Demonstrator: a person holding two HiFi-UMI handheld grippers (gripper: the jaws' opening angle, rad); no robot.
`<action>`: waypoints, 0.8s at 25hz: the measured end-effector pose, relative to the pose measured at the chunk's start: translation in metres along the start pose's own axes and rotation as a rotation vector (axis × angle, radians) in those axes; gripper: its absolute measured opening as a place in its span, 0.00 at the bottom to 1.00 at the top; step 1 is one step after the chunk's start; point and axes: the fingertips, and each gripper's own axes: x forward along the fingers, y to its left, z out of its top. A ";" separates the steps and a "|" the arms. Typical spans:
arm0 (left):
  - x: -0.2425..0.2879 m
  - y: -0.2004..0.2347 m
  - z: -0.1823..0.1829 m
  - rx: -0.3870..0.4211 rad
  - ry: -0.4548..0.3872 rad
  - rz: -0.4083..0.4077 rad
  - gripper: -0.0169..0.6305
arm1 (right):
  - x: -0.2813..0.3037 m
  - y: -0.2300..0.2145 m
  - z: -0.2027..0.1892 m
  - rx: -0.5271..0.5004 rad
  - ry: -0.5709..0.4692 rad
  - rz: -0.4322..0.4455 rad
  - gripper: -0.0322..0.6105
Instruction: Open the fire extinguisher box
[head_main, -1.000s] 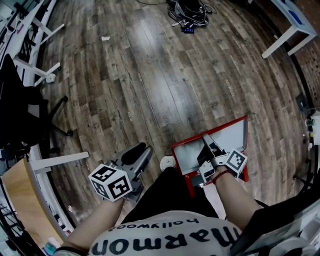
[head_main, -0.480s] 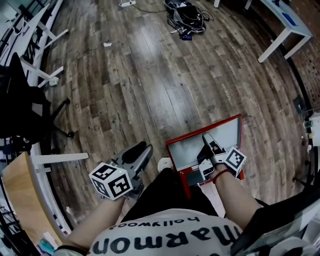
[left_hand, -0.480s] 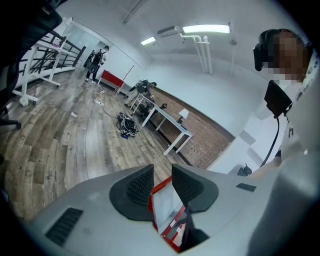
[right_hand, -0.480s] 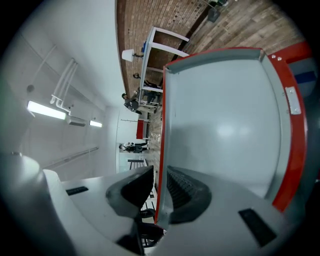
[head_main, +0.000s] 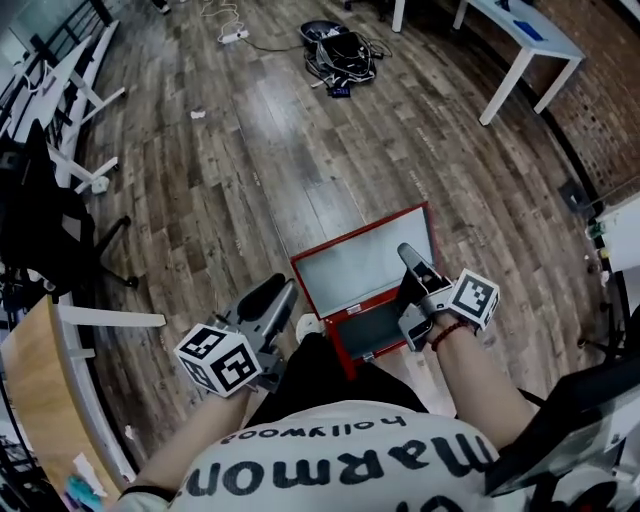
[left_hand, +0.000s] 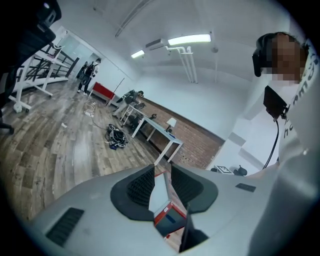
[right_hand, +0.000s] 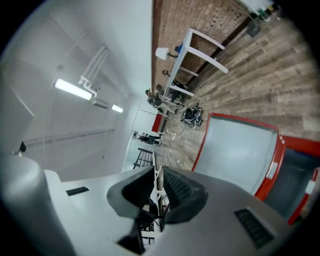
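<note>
On the plank floor (head_main: 250, 150), just beside the right tool (head_main: 408, 295), lies the red fire extinguisher box (head_main: 368, 330), lid (head_main: 365, 265) swung up, its dark inside showing nothing I can identify. That tool's jaws, just opening, stand slightly spread and empty, like those of the left tool (head_main: 280, 300). Far beyond sit a cable tangle (head_main: 338, 47) and a white table (head_main: 520, 40).

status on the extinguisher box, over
Left gripper open, empty. Right gripper jaws just been opening, nothing between them. Fire extinguisher box open. Nothing blocking it.
</note>
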 end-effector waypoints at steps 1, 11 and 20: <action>0.000 -0.013 0.001 0.011 -0.010 -0.006 0.18 | -0.007 0.016 0.003 -0.061 0.014 0.023 0.14; -0.008 -0.126 0.019 0.125 -0.060 -0.110 0.12 | -0.103 0.165 0.009 -0.758 0.047 0.235 0.14; -0.028 -0.160 0.026 0.268 -0.067 -0.118 0.11 | -0.157 0.179 0.012 -0.904 0.017 0.200 0.14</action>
